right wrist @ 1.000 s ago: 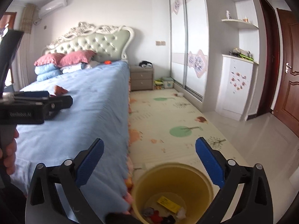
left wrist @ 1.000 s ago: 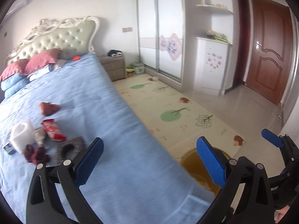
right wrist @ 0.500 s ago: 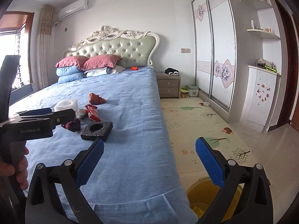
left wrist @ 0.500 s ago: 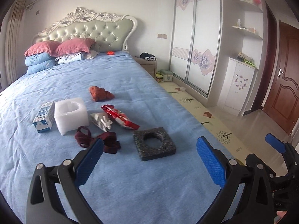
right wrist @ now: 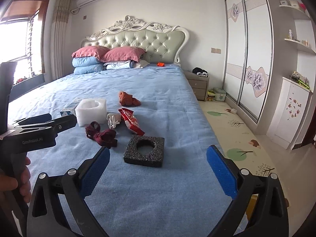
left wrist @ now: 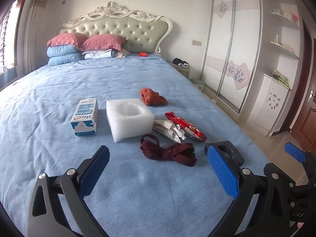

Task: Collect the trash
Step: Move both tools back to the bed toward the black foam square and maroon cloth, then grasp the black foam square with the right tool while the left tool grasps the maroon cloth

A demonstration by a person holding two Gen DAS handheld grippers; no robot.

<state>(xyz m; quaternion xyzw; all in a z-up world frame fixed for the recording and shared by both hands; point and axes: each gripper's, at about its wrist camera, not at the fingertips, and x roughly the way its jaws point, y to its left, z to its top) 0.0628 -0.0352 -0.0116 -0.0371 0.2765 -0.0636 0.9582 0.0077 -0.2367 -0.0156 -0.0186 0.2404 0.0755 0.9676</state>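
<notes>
The left gripper (left wrist: 158, 169) hangs above the blue bed (left wrist: 59, 90) with its jaws wide apart and nothing between them. Ahead of it lie a dark red sock (left wrist: 167, 153), a white foam block (left wrist: 129, 119), a milk carton (left wrist: 86, 116), a red snack wrapper (left wrist: 185, 126), a white crumpled wrapper (left wrist: 169, 130) and an orange cloth (left wrist: 153, 99). A black foam piece (left wrist: 231, 151) is partly hidden behind the right finger, and the right gripper's blue tip (left wrist: 295, 155) shows at the right edge.

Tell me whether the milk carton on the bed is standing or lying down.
Lying down: the milk carton rests on a long side on the bed, beside the white foam block.
</notes>
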